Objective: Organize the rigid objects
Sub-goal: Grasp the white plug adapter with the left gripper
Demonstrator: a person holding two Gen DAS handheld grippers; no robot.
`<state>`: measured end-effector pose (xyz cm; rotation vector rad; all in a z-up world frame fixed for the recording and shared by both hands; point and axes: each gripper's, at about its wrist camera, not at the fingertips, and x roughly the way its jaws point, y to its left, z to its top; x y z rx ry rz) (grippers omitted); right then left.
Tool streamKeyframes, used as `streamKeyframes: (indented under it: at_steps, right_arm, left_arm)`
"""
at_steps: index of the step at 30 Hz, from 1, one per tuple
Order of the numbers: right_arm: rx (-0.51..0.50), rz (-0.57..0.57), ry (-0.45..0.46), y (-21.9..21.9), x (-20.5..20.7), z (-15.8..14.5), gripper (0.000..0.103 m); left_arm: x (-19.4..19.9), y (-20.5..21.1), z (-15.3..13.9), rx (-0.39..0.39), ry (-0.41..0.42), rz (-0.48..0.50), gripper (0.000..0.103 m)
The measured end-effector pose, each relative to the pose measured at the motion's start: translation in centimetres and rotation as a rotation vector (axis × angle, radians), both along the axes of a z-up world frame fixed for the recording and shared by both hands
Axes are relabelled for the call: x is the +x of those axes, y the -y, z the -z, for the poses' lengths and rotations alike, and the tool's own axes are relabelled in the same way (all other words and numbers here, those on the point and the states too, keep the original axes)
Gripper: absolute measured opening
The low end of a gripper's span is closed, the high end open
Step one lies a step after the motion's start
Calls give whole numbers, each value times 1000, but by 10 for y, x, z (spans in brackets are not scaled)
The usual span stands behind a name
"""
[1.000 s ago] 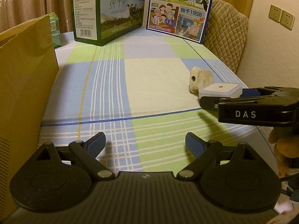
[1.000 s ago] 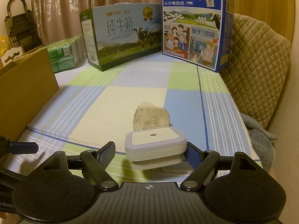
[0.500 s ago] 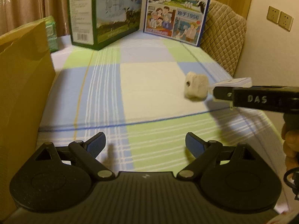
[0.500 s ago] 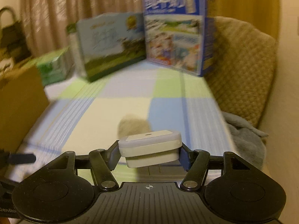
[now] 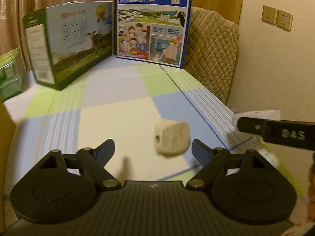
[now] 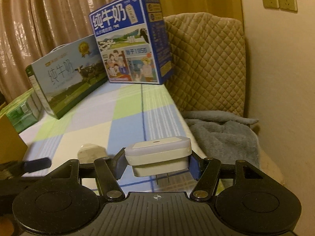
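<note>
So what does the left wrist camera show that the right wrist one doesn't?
Only the left wrist view shows the left gripper from behind, its jaws closing with nothing between them, just short of the cream plug adapter on the checked cloth.

Only the right wrist view shows the right gripper clamped on the white plug-in night light, its two prongs hanging below, and a grey blanket.

Both show the adapter, the blue milk carton, the green milk carton, the quilted chair back and the wall sockets.
</note>
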<state>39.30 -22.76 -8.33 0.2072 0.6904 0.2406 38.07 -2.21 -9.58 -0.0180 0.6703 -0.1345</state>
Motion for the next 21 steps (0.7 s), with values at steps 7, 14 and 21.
streamKeyframes:
  at_steps: [7,14,21]
  right_arm:
    - [38,46,-25,14,4,4,59]
    - [42,30,-23,11,5,4,59]
    - [49,12,-19,6,2,1,59]
  left_arm:
    - [23,24,15,34,-10,35,68]
    - [29,31,20,78,-25,37,46]
    - [-11,11,15,57,-42,17,45]
